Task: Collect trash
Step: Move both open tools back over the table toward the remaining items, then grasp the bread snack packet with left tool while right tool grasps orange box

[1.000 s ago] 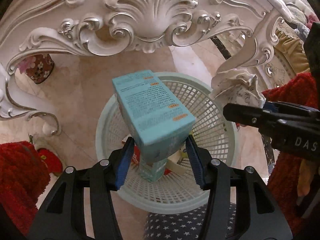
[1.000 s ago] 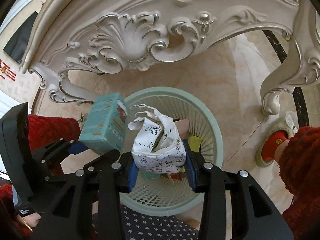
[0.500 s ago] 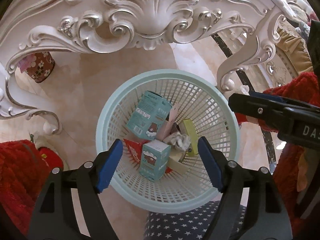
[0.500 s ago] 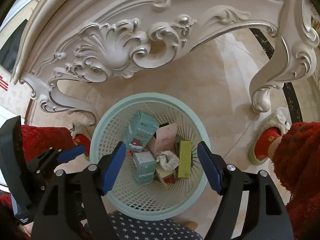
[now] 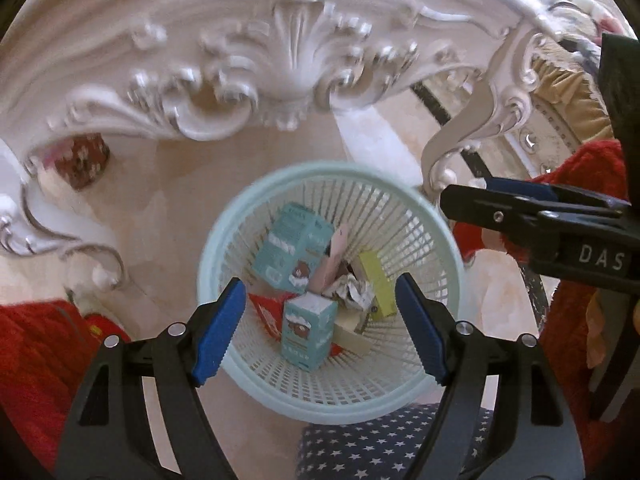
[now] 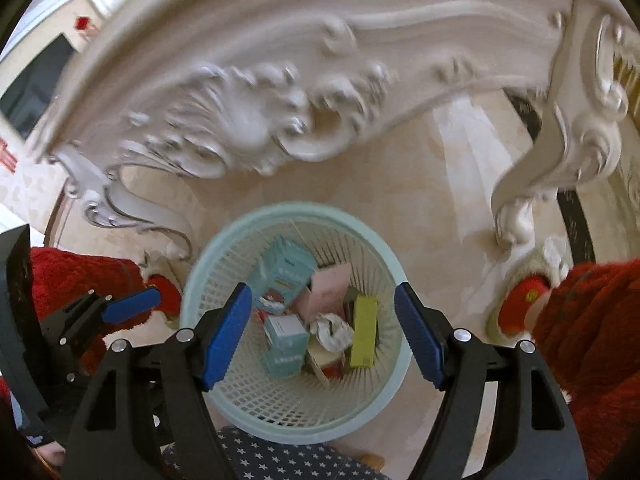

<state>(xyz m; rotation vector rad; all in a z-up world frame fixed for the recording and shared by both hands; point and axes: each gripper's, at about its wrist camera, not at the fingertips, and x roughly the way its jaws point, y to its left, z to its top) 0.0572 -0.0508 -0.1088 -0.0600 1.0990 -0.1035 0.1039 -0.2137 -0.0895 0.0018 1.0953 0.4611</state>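
We hold the left gripper (image 5: 316,332) and right gripper (image 6: 322,338) above the mesh wastebasket (image 5: 436,216), fingers spread wide and empty, with teal cartons (image 5: 306,332), crumpled paper (image 6: 332,330) and a yellow-green box (image 6: 364,330) lying inside it.

Table: a white table edge (image 5: 296,64) with curly carved leaves, far across the top.
Table leg: a curvy white leg (image 6: 516,196) standing on the floor, far right.
Floor: shiny tan floor (image 6: 424,184) under the table.
Star cloth: dark blue cloth with white stars (image 5: 372,444), near the bottom.
Flower pot: a dark red pot with flowers (image 5: 82,160), far left, blurry.
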